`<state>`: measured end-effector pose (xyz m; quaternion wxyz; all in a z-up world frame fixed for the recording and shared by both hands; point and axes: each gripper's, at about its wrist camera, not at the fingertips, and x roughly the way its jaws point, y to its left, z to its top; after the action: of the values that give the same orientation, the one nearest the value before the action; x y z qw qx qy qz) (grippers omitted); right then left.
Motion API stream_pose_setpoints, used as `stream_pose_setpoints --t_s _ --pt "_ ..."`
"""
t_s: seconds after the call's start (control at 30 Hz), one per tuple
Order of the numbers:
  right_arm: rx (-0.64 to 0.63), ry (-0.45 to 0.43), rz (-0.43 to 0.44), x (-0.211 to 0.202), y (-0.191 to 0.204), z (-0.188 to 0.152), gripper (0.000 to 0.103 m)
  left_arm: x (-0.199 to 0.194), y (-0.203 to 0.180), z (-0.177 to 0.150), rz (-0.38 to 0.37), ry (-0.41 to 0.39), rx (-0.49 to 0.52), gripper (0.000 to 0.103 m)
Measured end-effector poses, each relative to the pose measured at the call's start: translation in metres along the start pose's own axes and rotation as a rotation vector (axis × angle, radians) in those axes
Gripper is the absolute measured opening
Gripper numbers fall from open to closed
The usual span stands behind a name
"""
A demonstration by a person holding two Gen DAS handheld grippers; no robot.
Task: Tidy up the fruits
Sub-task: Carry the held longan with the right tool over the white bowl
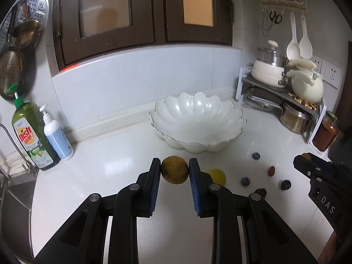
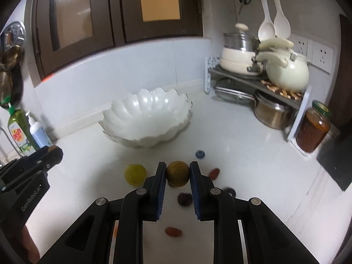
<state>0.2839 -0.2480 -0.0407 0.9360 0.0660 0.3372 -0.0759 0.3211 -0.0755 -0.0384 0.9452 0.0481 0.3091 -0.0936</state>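
L gripper (image 1: 175,170): jaws clamped on a round yellow-brown fruit (image 1: 175,169), lower centre of L wrist frame, held clear of the white desk (image 1: 88,176). R gripper (image 2: 177,173): jaws clamped on a second brownish round fruit (image 2: 177,173), lower centre of R wrist frame. Scalloped white bowl (image 1: 198,118) sits mid-frame on desk, beyond both grippers. Loose on desk: yellow fruit (image 2: 135,174) lower left of centre, blueberry (image 2: 200,154) just above R jaws, red-brown pieces (image 2: 214,173) nearby. Dish soap bottle (image 1: 33,134) at left edge.
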Motion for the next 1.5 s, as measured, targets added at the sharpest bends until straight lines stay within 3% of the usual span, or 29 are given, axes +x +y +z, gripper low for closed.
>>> stream_pose_setpoints --t_s 0.57,1.0,1.5 --pt "-0.048 -0.105 0.071 -0.001 0.021 0.031 0.023 -0.013 0.002 0.032 0.031 -0.118 -0.005 0.027" --pt "-0.057 -0.166 0.066 0.011 0.020 0.068 0.023 -0.002 -0.001 0.065 0.028 -0.175 0.001 0.027" --pt "-0.080 -0.150 0.059 0.049 0.018 0.106 0.023 0.042 -0.002 0.100 -0.005 -0.135 0.007 0.027"
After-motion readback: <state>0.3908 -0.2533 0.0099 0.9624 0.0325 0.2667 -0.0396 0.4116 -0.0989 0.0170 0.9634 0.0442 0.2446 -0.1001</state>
